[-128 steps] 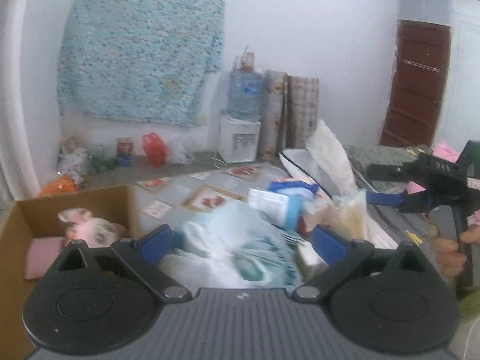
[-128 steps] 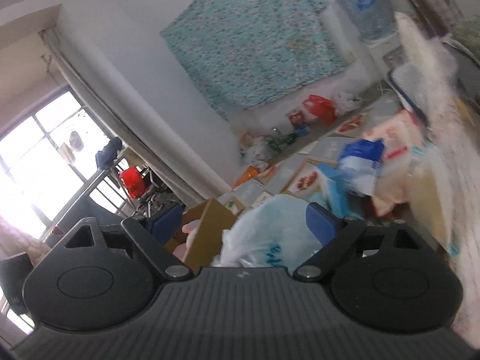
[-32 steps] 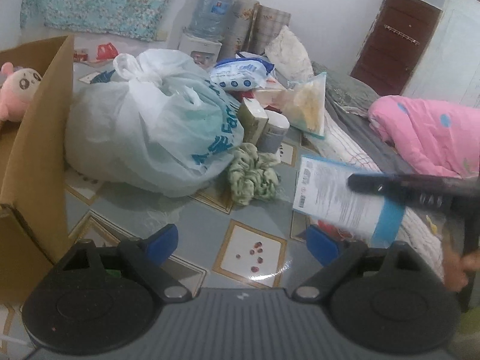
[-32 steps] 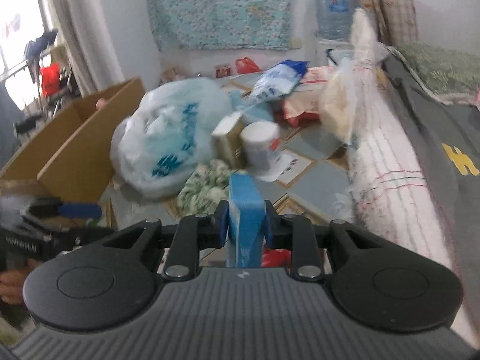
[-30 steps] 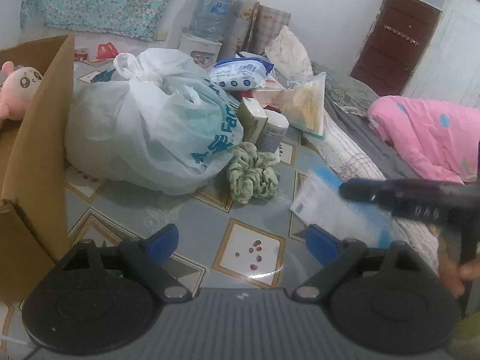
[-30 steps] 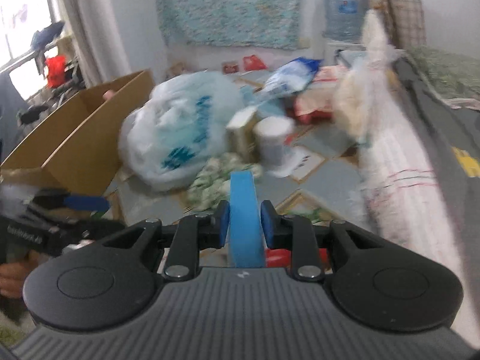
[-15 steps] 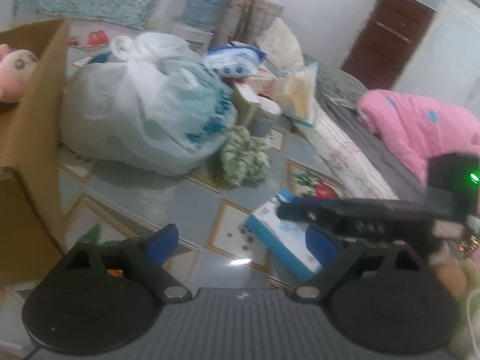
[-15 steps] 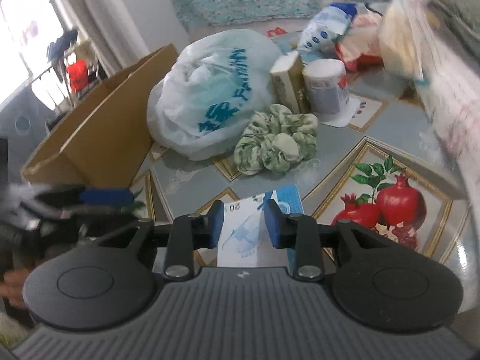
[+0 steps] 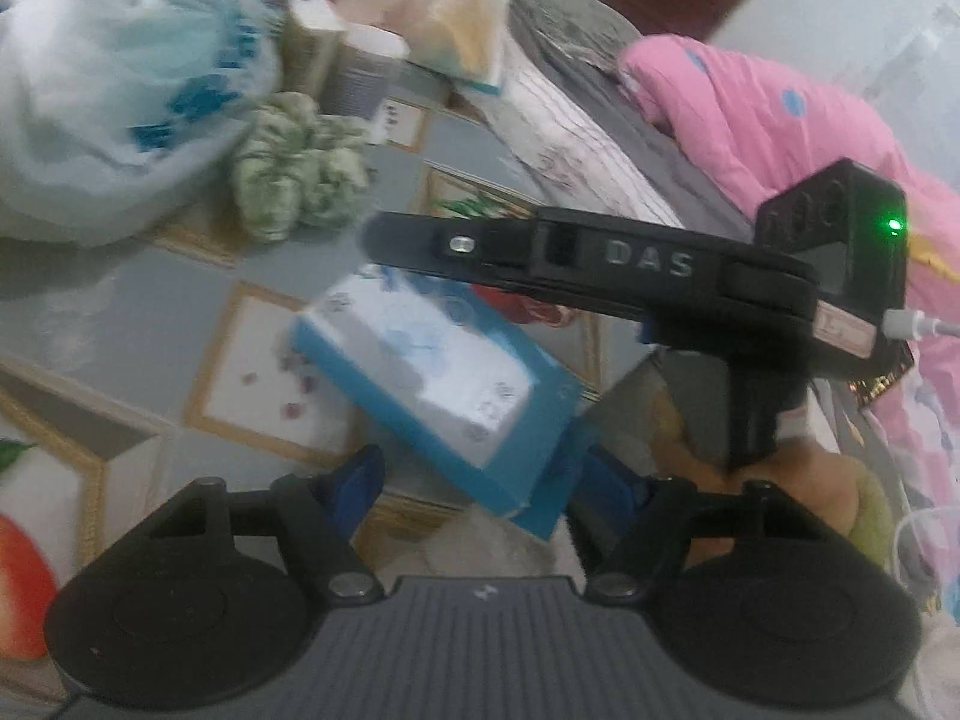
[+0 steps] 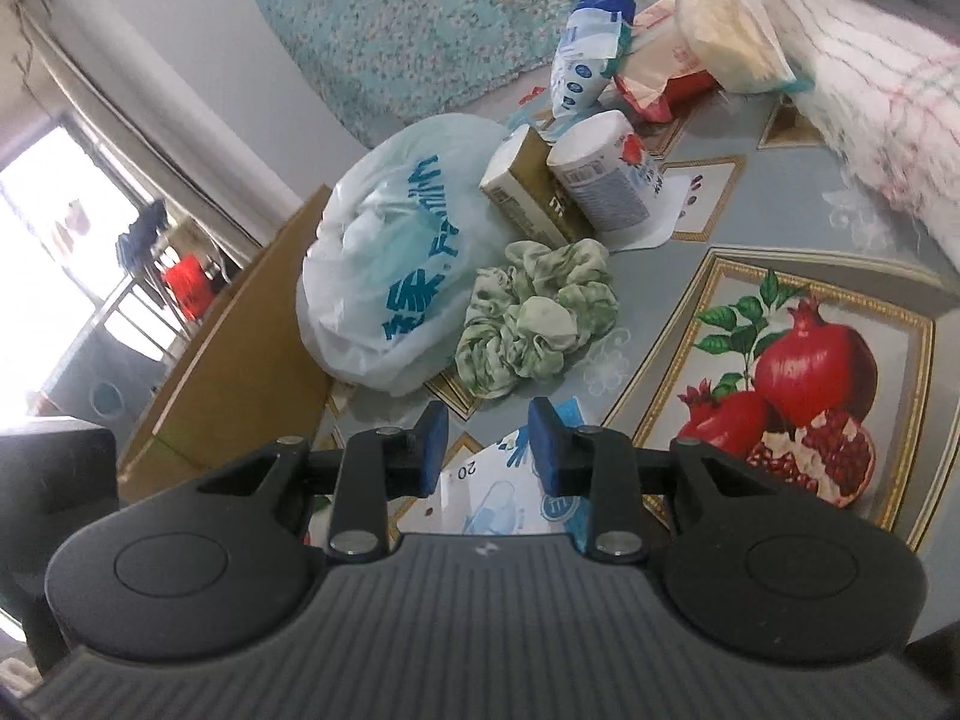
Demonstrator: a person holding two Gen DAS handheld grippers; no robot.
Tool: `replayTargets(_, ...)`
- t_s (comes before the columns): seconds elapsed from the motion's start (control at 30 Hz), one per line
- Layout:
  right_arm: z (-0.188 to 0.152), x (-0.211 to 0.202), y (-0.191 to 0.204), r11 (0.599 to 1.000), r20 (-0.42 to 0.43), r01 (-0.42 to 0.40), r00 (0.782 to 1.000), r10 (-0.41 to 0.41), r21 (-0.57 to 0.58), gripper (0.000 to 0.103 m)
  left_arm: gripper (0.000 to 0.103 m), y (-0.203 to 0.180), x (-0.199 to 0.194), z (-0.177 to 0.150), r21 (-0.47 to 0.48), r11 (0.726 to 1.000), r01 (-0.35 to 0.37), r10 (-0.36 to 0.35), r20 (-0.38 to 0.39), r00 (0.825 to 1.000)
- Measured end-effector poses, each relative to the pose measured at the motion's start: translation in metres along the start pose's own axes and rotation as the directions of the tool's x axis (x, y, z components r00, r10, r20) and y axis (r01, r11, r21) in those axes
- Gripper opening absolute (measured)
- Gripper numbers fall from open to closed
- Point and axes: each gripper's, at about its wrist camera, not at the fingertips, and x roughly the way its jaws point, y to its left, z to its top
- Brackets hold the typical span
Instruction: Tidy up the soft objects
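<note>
Apparently caught mid-transfer in the sorting of soft goods: closing the left gripper [image 9: 480, 486] on a blue-and-white pack [image 9: 432, 372] lying tilted on the floor at 12 o'clock from its fingers, with one corner already between the blue pads yet pinched by neither. Hovering just above the same pack with the right gripper [image 10: 487, 447], reaching in from 3 o'clock in the left wrist view, pads narrowly apart and seemingly pressing on nothing. Likely needed next: finishing the squeeze on the pack's near corner, gently enough not to crush it, then lifting clear and carrying toward the cardboard box [image 10: 240, 360] at 9 o'clock in the right wrist view. Underfoot, a smooth grey vinyl floor covering [image 10: 672, 300] printed with gilt-framed pomegranates, glossy and hard. At 1 o'clock in the left wrist view, a puffy pink quilt [image 9: 780, 120], spotted blue. Next to the box, a bulging white plastic bag [image 10: 384, 264], thin, crinkled, lettered in blue. Then the pack itself: flat, rectangular, film-wrapped, probably yielding under pressure. At 12 o'clock from the right gripper, a ruffled green fabric scrunchie [image 10: 534, 312], loose and squashable, appearing to touch the bag's lower edge.
</note>
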Motion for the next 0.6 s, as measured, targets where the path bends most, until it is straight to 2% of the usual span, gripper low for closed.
replayTargets(0.17,-0.003,-0.004,-0.011,0.997,0.030,-0.042,0.999,0.040,0.058,0.029,0.069,-0.012,0.007,0.006,0.035,0.996,-0.078,0.077,0.040,0.996)
replayTargets(0.47,-0.009,-0.018,-0.045,0.972,0.105,-0.116,0.990,0.096,0.205,0.029,0.063,-0.015,0.012,0.020,0.069,0.978,-0.197,0.191,0.081,0.978)
replayTargets(0.53,-0.008,-0.019,-0.046,0.971,0.109,-0.113,0.990,0.091,0.211,0.029,0.062,-0.013,0.012,0.023,0.068,0.975,-0.211,0.205,0.089,0.975)
replayTargets(0.6,-0.005,-0.024,-0.042,0.981,0.113,-0.063,0.993,0.043,0.185,0.032,0.062,-0.012,0.013,0.026,0.068,0.975,-0.213,0.207,0.087,0.974)
